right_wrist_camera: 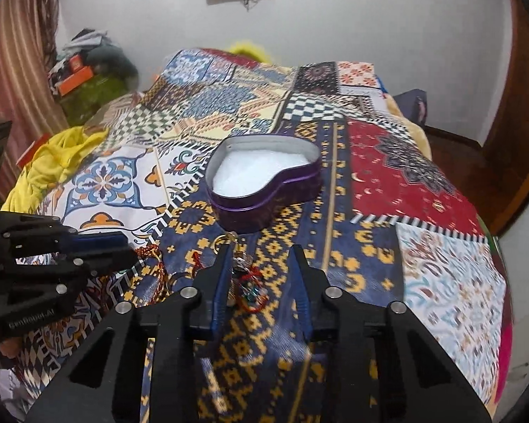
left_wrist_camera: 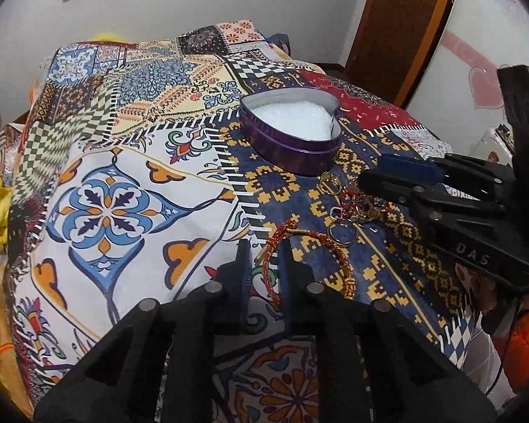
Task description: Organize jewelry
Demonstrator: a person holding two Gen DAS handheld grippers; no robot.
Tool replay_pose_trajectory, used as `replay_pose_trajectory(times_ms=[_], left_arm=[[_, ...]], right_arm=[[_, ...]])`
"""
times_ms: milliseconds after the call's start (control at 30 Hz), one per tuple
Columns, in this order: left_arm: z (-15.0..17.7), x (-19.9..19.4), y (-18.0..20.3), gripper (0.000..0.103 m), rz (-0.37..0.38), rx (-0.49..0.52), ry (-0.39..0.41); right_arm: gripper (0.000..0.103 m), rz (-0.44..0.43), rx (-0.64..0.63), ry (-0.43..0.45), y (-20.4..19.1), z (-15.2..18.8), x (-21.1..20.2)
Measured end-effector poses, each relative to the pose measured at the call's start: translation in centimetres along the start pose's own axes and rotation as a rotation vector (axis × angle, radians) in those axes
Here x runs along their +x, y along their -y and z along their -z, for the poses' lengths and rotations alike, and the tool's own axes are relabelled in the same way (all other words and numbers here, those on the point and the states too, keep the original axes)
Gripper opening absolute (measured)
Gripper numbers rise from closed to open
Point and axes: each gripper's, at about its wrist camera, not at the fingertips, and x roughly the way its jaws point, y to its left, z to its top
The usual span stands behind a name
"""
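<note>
On the bed (right_wrist_camera: pixel 423 183) sits the heart-shaped tin (right_wrist_camera: pixel 264 190); the jewelry pile (left_wrist_camera: pixel 349 208) lies just before it, the braided bracelet (left_wrist_camera: pixel 299 243) nearer, leftward.

A patchwork bedspread (right_wrist_camera: pixel 405 176) covers the bed; left of it lies yellow cloth (right_wrist_camera: pixel 49 165), perhaps clothing; behind, a white wall (right_wrist_camera: pixel 370 17).

Our left gripper (left_wrist_camera: pixel 261 250) and right gripper (right_wrist_camera: pixel 261 253) are matte black, with blue finger pads (right_wrist_camera: pixel 218 282), silver screws and white lettering; an orange sleeve (left_wrist_camera: pixel 525 338) shows.
</note>
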Motion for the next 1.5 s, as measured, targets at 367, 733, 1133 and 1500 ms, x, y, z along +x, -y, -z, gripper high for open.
replay_pose_trajectory(times_ms=[367, 733, 1133, 1500], left_arm=[[0.1, 0.2, -0.5, 0.003, 0.022, -0.029, 0.008], [-0.9, -2.7, -0.1, 0.003, -0.013, -0.028, 0.091], [-3.9, -6.1, 1.1, 0.003, -0.035, 0.011, 0.218], [-5.8, -6.2, 1.1, 0.003, -0.039, 0.015, 0.255]], right_arm=[[0.012, -0.025, -0.04, -0.043, -0.9, 0.1, 1.0], [0.01, -0.017, 0.018, 0.034, 0.3, -1.0, -2.2], [0.009, 0.016, 0.052, 0.142, 1.2, -2.5, -5.9], [0.02, 0.014, 0.05, 0.074, 1.4, -2.1, -3.7]])
